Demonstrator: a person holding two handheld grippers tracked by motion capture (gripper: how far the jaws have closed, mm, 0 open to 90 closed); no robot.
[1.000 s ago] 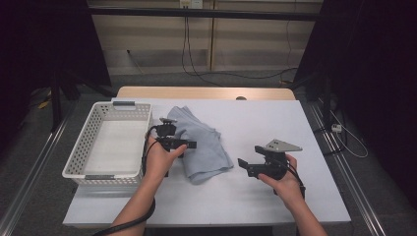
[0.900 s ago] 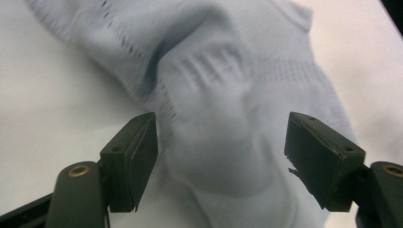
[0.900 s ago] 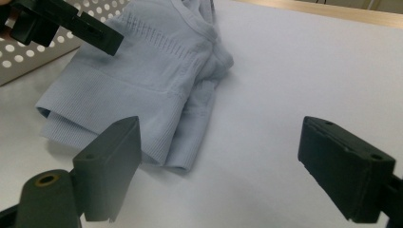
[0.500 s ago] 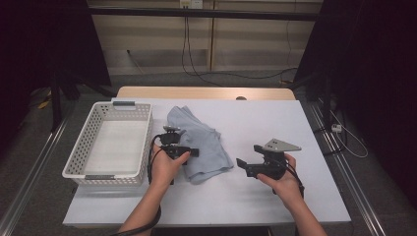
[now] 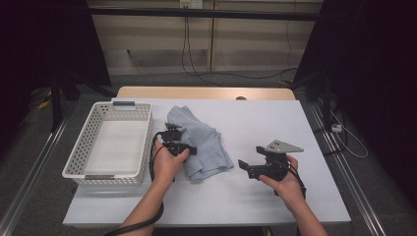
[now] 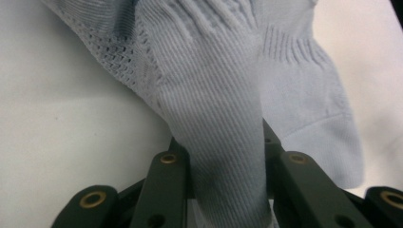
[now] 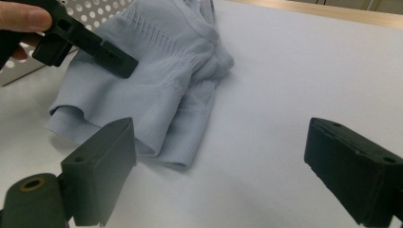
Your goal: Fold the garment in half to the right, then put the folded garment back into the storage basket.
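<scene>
A light blue ribbed garment (image 5: 209, 142) lies crumpled on the white table (image 5: 275, 123), right of the basket. My left gripper (image 5: 191, 149) sits at the garment's left edge; its jaws have just been closing and now pinch a fold of the fabric (image 6: 214, 95) between them (image 6: 222, 152). My right gripper (image 5: 244, 169) hovers right of the garment and points toward it. Its jaws have just been opening and stand wide (image 7: 221, 142) with nothing between them. In the right gripper view the garment (image 7: 157, 71) lies ahead with the left gripper (image 7: 114, 59) resting on it.
A white perforated basket (image 5: 105, 105) stands on the table's left part, its corner (image 7: 90, 7) also in the right gripper view. A wooden strip (image 5: 206, 92) runs along the table's far edge. Bare tabletop extends right of the garment.
My left hand has shifted slightly nearer along the garment's left edge and its jaws have closed onto the fabric. The right hand stays where it was.
</scene>
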